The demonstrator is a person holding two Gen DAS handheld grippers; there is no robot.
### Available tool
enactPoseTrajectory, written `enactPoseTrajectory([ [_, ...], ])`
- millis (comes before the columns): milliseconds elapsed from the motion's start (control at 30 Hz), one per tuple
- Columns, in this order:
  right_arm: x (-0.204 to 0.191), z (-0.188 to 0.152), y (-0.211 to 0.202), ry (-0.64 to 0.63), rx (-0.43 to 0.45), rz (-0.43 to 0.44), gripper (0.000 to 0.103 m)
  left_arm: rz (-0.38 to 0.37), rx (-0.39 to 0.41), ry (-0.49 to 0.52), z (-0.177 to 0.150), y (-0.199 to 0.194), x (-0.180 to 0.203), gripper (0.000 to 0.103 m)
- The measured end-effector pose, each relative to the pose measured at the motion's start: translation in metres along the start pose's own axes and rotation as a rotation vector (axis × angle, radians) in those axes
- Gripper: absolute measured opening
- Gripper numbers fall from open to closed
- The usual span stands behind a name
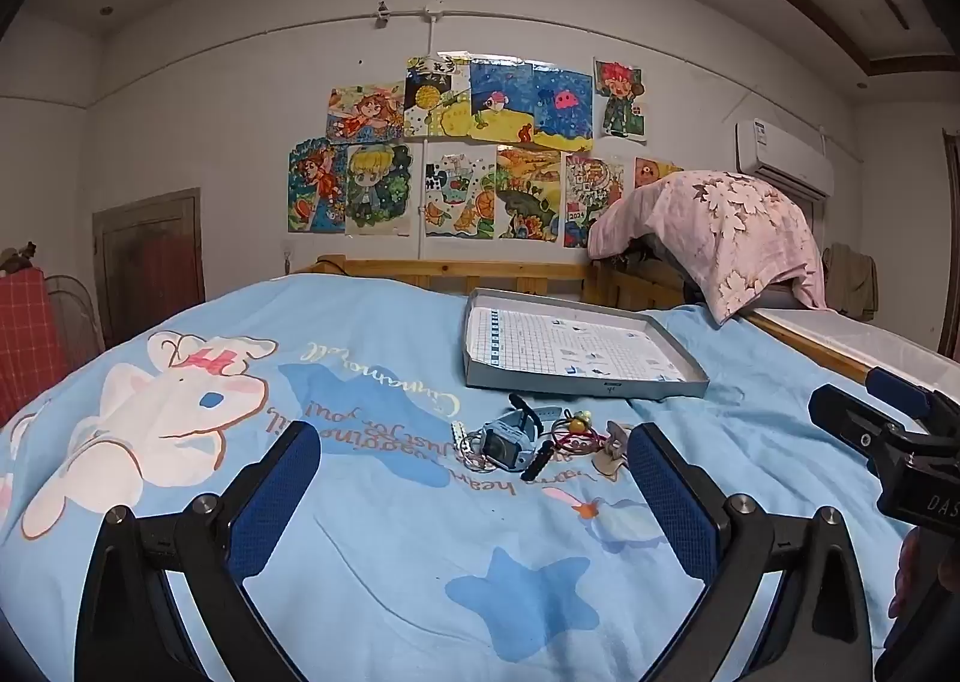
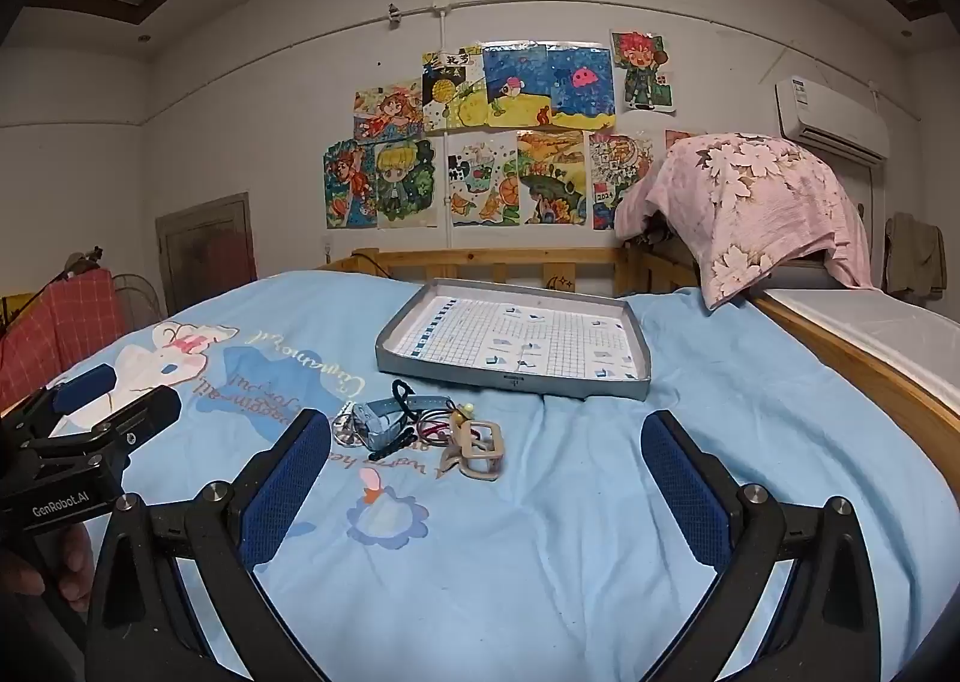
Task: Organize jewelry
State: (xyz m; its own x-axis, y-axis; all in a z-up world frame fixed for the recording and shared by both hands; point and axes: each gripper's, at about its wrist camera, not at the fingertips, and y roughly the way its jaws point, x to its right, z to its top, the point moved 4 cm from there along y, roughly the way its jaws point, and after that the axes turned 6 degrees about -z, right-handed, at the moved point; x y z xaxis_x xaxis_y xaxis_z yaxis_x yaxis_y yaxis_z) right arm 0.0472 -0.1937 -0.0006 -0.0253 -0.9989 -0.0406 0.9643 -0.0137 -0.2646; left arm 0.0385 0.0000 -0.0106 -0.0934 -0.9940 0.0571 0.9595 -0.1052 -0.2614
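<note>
Soft matt cotton bedsheet (image 2: 570, 532), lightly creased. Grey cardboard tray (image 2: 510, 379) lined with printed paper. Glossy plastic watch (image 1: 501, 445) beside a matt beige plastic hair clip (image 2: 480, 448). Varnished pine bed frame (image 2: 480, 259). Textured blue rubber pads (image 1: 276, 493) on matt black plastic.

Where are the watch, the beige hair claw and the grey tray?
watch (image 1: 503, 445): left wrist view, dark face.
beige hair claw (image 2: 480, 449): right wrist view, frame.
grey tray (image 2: 510, 380): right wrist view, near wall.

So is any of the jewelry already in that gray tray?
No, the gray tray holds only gridded paper; the watch lies on the bedspread.
</note>
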Motion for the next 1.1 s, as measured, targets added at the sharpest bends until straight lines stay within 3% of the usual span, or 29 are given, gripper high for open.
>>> enactPoseTrajectory([
  [1100, 0.0024, -0.0004, 0.0011, 0.003, -0.001, -0.003, 0.102, -0.004, 0.013, -0.007, 0.0005, -0.0002, -0.0010, 0.103],
])
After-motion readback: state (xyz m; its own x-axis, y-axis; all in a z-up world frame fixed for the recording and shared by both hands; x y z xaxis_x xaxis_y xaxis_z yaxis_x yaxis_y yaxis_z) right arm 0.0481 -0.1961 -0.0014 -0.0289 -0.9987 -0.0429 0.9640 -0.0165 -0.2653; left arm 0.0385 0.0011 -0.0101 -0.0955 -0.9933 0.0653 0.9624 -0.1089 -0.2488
